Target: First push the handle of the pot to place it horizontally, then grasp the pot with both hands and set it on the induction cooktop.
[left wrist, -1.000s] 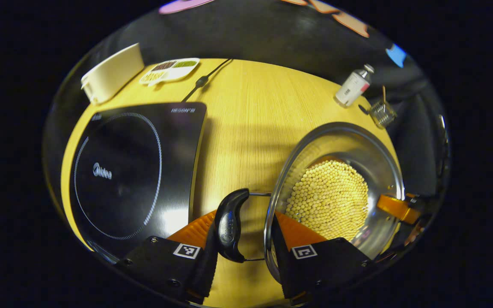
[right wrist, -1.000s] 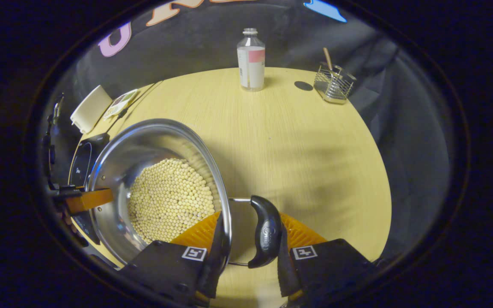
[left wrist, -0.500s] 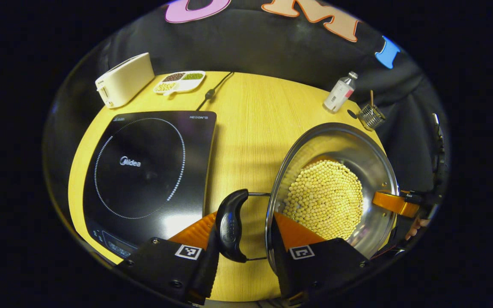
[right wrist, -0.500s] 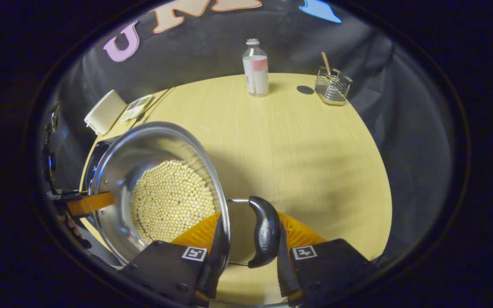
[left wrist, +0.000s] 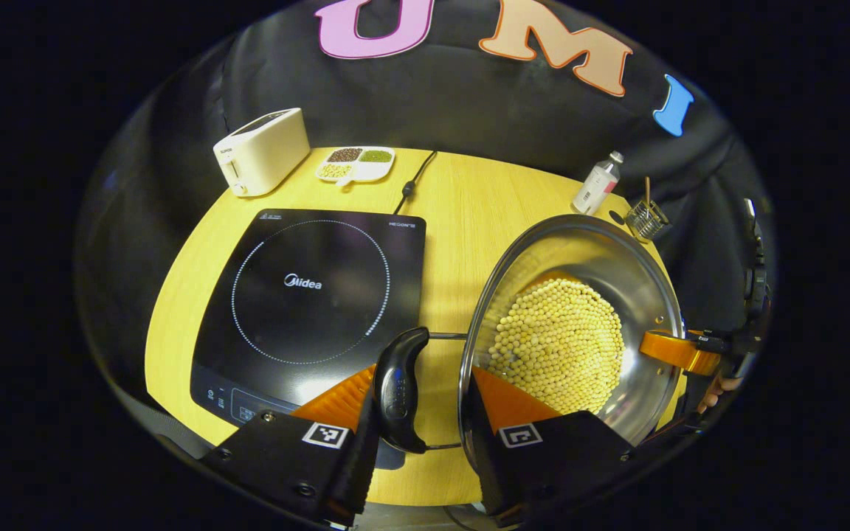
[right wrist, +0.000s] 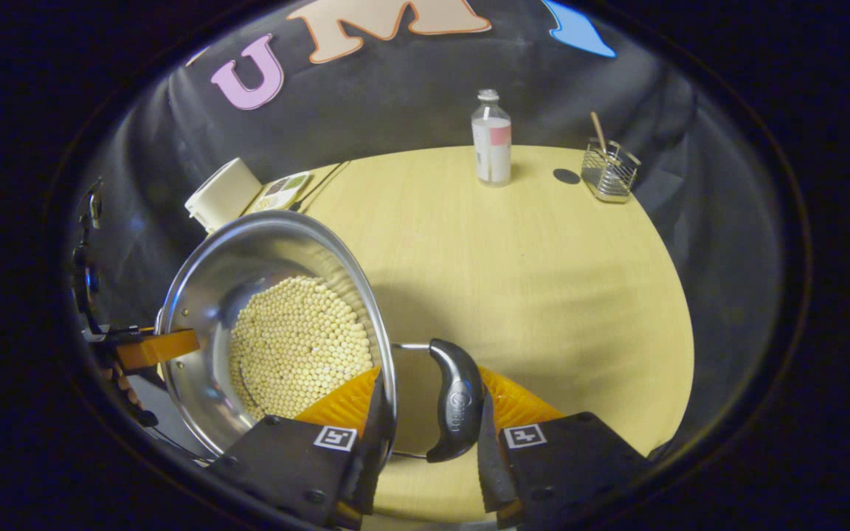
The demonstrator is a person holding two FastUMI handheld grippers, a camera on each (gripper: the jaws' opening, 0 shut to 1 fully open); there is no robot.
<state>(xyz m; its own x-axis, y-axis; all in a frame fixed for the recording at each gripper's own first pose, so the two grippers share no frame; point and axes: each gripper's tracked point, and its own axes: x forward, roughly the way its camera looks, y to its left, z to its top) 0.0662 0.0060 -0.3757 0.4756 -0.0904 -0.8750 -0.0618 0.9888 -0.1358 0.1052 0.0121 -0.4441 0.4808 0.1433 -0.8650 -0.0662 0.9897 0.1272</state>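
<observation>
— A pale wooden desk is seen before the black booth wall; where is the pot?

— It is held above the desk, right of the induction cooktop. Each side handle is clamped: left tongs on one handle, right tongs on the other.

— How should it be carried?

— It should be kept level (beans may spill) and centred over the ring.
</observation>
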